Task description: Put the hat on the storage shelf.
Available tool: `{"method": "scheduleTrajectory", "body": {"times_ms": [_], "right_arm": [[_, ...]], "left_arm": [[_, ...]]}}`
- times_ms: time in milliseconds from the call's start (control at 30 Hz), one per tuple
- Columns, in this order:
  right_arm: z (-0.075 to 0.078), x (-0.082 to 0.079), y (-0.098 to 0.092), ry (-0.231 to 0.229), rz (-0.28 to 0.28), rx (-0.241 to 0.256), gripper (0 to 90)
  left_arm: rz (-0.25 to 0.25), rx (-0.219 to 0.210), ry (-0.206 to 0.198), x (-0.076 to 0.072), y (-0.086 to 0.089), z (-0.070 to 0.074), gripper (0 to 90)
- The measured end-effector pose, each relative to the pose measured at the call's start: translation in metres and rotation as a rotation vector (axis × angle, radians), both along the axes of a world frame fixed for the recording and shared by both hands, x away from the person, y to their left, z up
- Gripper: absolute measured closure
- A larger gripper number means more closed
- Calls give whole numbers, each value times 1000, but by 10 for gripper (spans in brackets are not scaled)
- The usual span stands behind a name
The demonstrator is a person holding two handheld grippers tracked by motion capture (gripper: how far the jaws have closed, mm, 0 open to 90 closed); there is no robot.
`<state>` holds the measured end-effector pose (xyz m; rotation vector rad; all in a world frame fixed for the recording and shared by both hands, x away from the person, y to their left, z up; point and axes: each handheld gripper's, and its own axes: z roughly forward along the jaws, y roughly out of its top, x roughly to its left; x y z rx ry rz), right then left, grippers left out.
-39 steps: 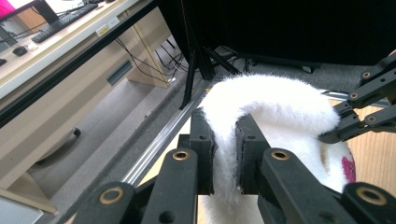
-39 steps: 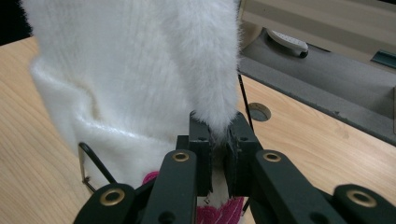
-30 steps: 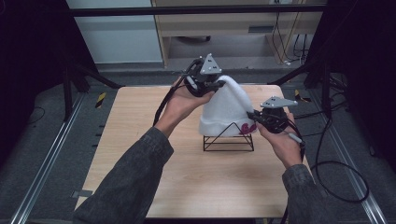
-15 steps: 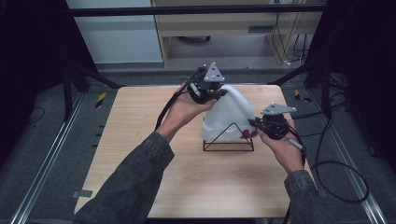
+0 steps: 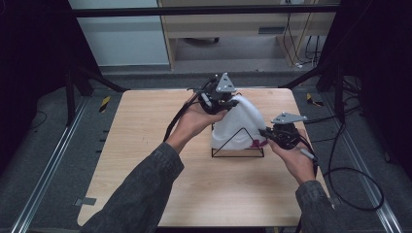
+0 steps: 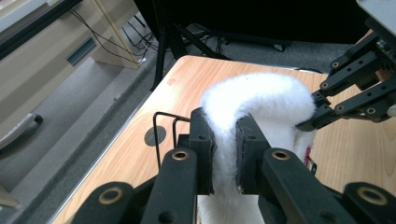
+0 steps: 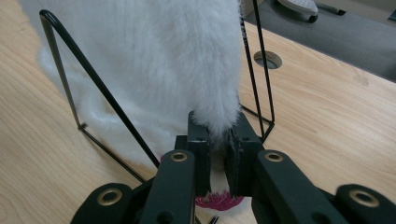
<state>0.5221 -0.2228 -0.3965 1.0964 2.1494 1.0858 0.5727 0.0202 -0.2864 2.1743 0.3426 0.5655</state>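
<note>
A white fluffy cloth (image 5: 239, 124) hangs over a black wire rack (image 5: 237, 151) with triangular ends, on the wooden table (image 5: 145, 141). My left gripper (image 5: 233, 102) is shut on the cloth's top fold, at the rack's far upper side. In the left gripper view the fluffy cloth (image 6: 261, 93) runs between the pads of my left gripper (image 6: 224, 140). My right gripper (image 5: 265, 132) is shut on the cloth's lower right end. In the right gripper view the cloth (image 7: 154, 56) drops into my right gripper (image 7: 215, 135), with a magenta patch (image 7: 217, 201) below the jaws. The rack (image 7: 93, 88) stands just left of them.
A round cable hole (image 7: 267, 59) sits in the tabletop beyond the rack. Cables (image 5: 350, 174) trail off the table's right edge. A low wooden shelf unit (image 5: 233, 24) stands behind the table. Bare tabletop lies left of the rack and in front of it.
Both grippers have come slightly down and toward the near edge, still holding the cloth. The cloth now sits lower over the rack.
</note>
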Motion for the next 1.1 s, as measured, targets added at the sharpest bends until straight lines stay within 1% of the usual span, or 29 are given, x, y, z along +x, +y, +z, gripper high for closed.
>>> {"method": "scheduleTrajectory", "body": {"times_ms": [200,300,367,467,600,767,933,967,1000,1100], "right_arm": [[-1,0,-1,4,4,-16,816],[-4,0,-2,10,-1,-14,813],[-8,0,-4,24,-9,-9,810],[-11,0,-4,32,-7,-12,809],[-15,-1,-6,39,-8,-5,809],[-17,-3,-8,49,-12,-7,806],[-22,-4,-8,66,-14,-7,772],[-22,-4,-8,63,-15,-10,761],[-21,-4,-9,62,-20,-2,750],[-20,-5,-12,56,-29,3,727]], "left_arm": [[0,0,11,0,-1,-2,796],[-4,1,17,0,-3,-4,796],[-7,6,22,-1,-5,-5,796],[-11,13,26,-1,-8,-9,796],[-17,21,38,0,-10,-11,794],[-23,30,56,0,-11,-15,793],[-28,39,64,-1,-14,-19,789],[-28,42,67,0,-14,-20,788],[-27,43,68,0,-14,-20,785],[-26,30,79,1,-15,-22,778]]}}
